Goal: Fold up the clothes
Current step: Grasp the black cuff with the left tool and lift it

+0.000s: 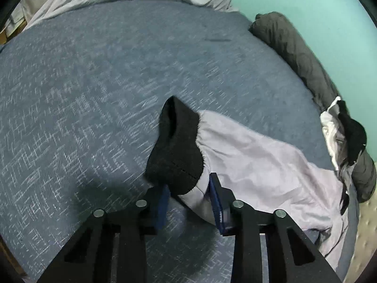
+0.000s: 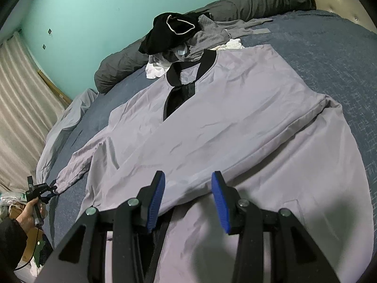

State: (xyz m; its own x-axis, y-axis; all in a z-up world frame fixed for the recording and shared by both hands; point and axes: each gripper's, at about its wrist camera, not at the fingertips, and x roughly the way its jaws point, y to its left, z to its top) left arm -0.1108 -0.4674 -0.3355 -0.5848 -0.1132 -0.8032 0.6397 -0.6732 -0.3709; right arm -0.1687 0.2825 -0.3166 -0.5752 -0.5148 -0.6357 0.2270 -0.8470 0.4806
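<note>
Jacket point(image 2: 212, 122) spread flat on the blue bedspread point(image 2: 329, 54), pale lilac with a black collar point(image 2: 186, 70), front up and both sleeves out to the sides. Over on the far side the left gripper point(image 1: 189, 189) is at the end of one sleeve point(image 1: 247, 155), its blue pads either side of the black knit cuff point(image 1: 176, 151). The jaws sit narrow, the cuff bunched between them; it looks like a pinch, though whether both pads really bite the cloth I cannot tell for certain. From the right-hand camera that same gripper shows small at the bed's edge, a hand point(image 2: 28, 214) wrapped round its handle, the sleeve end right at its tip.

The right gripper point(image 2: 188, 198) hangs over the lower body of the jacket, jaws part-spread, nothing between them, pads clear of the fabric.

So, by my reading, this is the start of the first fold: the sleeve is being taken up so it can come across the chest. Next move wants a firm hold on that cuff, a lift just enough to clear the bedspread, then a carry inward toward the collar line, with the right gripper free to pin the body so it doesn't drag. A heap of other clothes point(image 2: 179, 35) waits by the grey bolster point(image 2: 122, 68) near the wall.
</note>
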